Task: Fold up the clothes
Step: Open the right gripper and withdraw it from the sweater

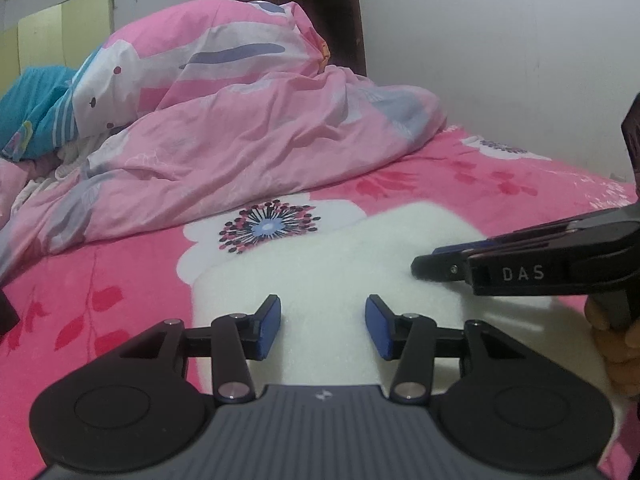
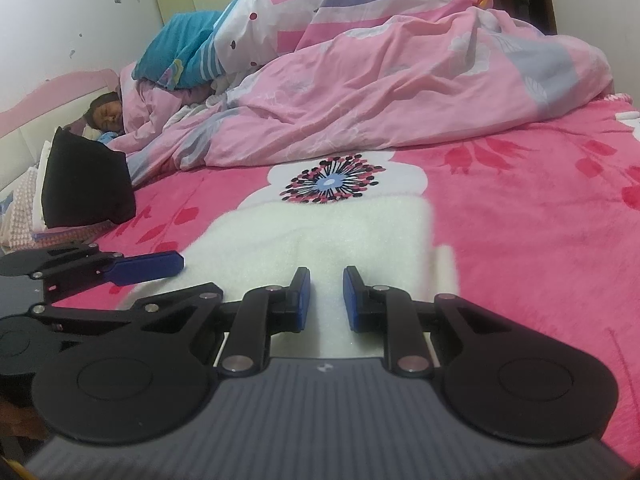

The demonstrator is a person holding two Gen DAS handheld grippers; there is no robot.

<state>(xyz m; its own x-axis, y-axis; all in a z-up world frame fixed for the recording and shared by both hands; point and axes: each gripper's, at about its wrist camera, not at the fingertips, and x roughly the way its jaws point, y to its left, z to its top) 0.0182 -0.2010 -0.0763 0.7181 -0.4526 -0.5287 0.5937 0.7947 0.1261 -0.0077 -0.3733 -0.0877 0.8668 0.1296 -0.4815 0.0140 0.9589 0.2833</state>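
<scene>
A white fluffy garment (image 1: 332,256) lies flat and folded on the pink floral bedsheet (image 1: 100,280); it also shows in the right wrist view (image 2: 320,224). My left gripper (image 1: 323,326) is open and empty, low over the garment's near part; it shows from the side in the right wrist view (image 2: 160,266). My right gripper (image 2: 326,298) is open with a narrow gap, empty, over the garment's near edge. It enters the left wrist view (image 1: 436,266) from the right, above the garment.
A heaped pink duvet (image 1: 248,120) fills the back of the bed, with a teal pillow (image 2: 184,48). A person (image 2: 106,116) lies under it at the far left. A black cushion (image 2: 86,184) stands at the left. Walls lie behind and to the right.
</scene>
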